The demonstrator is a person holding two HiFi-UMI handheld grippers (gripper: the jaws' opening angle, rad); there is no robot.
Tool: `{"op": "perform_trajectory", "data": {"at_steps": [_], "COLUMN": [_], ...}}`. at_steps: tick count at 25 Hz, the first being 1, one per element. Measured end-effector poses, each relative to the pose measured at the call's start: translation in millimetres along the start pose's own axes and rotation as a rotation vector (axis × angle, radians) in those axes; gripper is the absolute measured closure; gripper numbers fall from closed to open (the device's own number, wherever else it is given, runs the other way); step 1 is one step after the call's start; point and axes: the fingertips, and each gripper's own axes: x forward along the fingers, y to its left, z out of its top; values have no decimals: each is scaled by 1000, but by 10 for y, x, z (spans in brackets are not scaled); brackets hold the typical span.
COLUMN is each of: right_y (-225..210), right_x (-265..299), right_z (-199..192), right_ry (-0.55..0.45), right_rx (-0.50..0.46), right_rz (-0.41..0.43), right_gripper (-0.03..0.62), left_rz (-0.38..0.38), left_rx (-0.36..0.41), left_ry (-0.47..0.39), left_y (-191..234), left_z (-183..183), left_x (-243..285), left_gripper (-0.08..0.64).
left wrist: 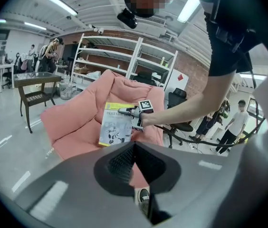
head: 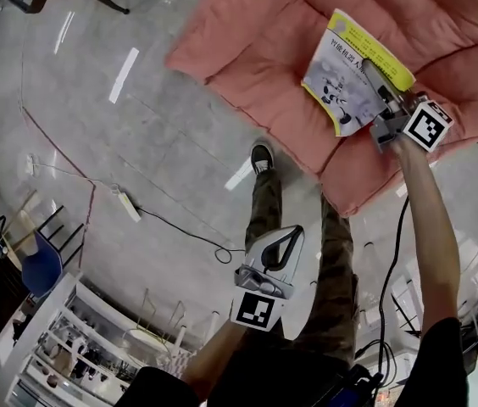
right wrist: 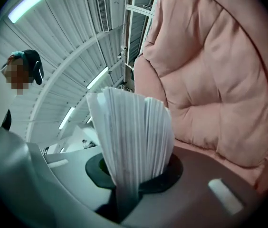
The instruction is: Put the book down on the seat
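The book [head: 349, 79], white-covered with a yellow band, hangs just above the pink cushioned seat [head: 256, 49]. My right gripper [head: 376, 81] is shut on its edge, arm stretched out over the cushion. The left gripper view has the book [left wrist: 115, 125] upright in front of the seat [left wrist: 77, 122], with the right gripper [left wrist: 129, 112] at its right side. In the right gripper view the fanned pages [right wrist: 129, 127] rise from between the jaws [right wrist: 129, 175], the seat's padded back [right wrist: 210, 80] close behind. My left gripper [head: 297, 230] hangs low by my legs, shut and empty [left wrist: 134, 144].
A power strip [head: 127, 203] with a black cable lies on the grey floor. White shelving [head: 61, 337] and a blue chair [head: 40, 265] stand at lower left. My shoe [head: 262, 155] is at the seat's front edge. A wooden chair [left wrist: 34, 96] and standing people [left wrist: 234, 122] are farther off.
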Motion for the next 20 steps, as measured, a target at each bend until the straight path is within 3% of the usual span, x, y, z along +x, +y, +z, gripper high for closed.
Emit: {"op": "perform_trajectory", "data": {"at_steps": [3,13,20], "right_y": [-207,-1399,-1863], "right_x": [172,-22,-241], "right_z": [68,-340,-438], "right_ry": [49,167,236], "right_rx": [-62,-100,-113], "right_rz": [-23,-387,-630], "right_gripper": [508,510,477], "left_rz": [12,3,36], "left_rx": [-14,-25,-54], "left_ry": [0,1,21], "left_y": [78,125,272], "left_z": [11,-451,-549], "left_x": [7,-144,-148], "left_gripper": [561,561,561]}}
